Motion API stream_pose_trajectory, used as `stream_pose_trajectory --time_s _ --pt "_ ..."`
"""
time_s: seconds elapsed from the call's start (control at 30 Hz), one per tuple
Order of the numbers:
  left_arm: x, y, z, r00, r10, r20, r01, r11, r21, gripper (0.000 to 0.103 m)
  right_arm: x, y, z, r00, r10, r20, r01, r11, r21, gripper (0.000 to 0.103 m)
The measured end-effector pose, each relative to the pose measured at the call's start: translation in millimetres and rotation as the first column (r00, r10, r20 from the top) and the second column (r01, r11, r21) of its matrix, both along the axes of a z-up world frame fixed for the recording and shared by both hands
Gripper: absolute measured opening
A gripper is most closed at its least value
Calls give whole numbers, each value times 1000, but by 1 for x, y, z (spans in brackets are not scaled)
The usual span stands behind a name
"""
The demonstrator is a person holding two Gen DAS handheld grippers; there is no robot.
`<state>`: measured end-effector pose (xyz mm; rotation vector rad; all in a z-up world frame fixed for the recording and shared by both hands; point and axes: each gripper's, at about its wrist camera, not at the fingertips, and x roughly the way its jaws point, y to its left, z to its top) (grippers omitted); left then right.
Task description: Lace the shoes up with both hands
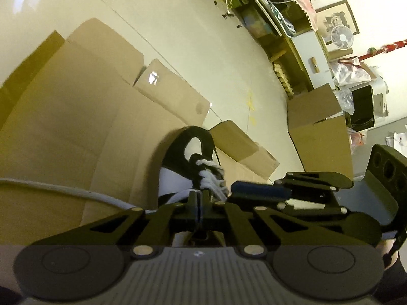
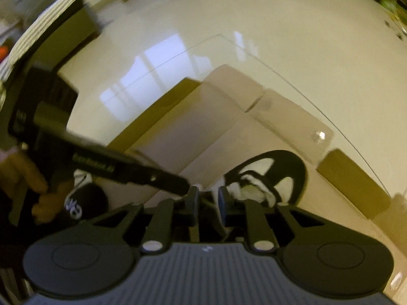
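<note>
A black and white shoe (image 1: 183, 152) stands on flattened cardboard (image 1: 63, 127) just beyond my left gripper (image 1: 199, 197). That gripper's jaws are pressed together at the shoe's white laces (image 1: 211, 178). A white lace strand (image 1: 63, 189) runs from the left edge in to those jaws. My right gripper (image 1: 236, 190) comes in from the right, its blue pad close beside the laces. In the right wrist view my right gripper (image 2: 207, 198) shows a narrow gap between its pads, and the shoe (image 2: 287, 167) lies just beyond. My left gripper (image 2: 182, 186) reaches in from the left, held by a hand (image 2: 35, 185).
The cardboard sheets lie on a glossy pale floor (image 1: 178, 25). An upright cardboard box (image 1: 320, 127) stands at the right. Cluttered shelves (image 1: 274, 25) and a small white fan (image 1: 342, 36) line the far wall. A folded cardboard flap (image 1: 241, 142) rises just behind the shoe.
</note>
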<state>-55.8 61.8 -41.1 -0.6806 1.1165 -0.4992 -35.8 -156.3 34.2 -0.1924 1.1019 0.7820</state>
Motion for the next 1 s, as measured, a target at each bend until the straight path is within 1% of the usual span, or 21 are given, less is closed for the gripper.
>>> stream_pose_trajectory --time_s 0.07,0.13,0.23,0.3,0.33,0.37,0.4,0.5,0.57,0.67,0.73,0.8,0.87,1.0 --pt "-1 2 5 999 12 31 -12 1000 14 0 -3 10 -2 999 53 12 -53 998 -15 20" --pt "0 9 9 998 45 52 -47 999 22 0 -4 18 -5 995 92 23 -91 995 -40 20" --pt "2 15 8 998 54 35 -55 998 13 0 -5 28 -9 991 131 35 -128 989 -81 20" --pt "1 15 6 999 29 18 -29 1000 12 0 -5 34 -14 986 162 35 -157 981 -116 19" --pt "1 14 5 1000 15 8 -15 1000 10 0 -6 36 -16 984 176 37 -170 976 -137 15" --pt "1 13 4 1000 1 -2 -1 1000 7 0 -6 40 -18 981 192 40 -183 970 -160 3" --pt "1 12 4 1000 -12 -10 12 1000 8 1 -6 40 -18 979 199 45 -189 968 -166 3" --pt "0 9 3 999 -44 -13 44 999 9 4 -2 37 -17 985 167 36 -162 979 -124 2" --pt "-4 7 3 997 -80 -9 80 997 12 4 5 31 -16 993 113 11 -112 991 -73 2" --pt "-8 2 3 991 -130 3 130 991 14 5 9 27 -12 998 66 -6 -67 998 -22 3" --pt "-9 -4 3 987 -157 19 157 987 22 9 11 28 -8 998 58 -11 -58 998 8 3" --pt "-10 -9 4 983 -180 42 178 983 44 9 13 31 1 999 51 -17 -50 997 64 3" --pt "-11 -10 3 983 -179 42 177 983 39 9 15 33 10 998 55 -25 -52 993 104 3" --pt "-11 -3 6 987 -149 54 148 989 25 10 15 40 25 998 64 0 -64 990 129 3"
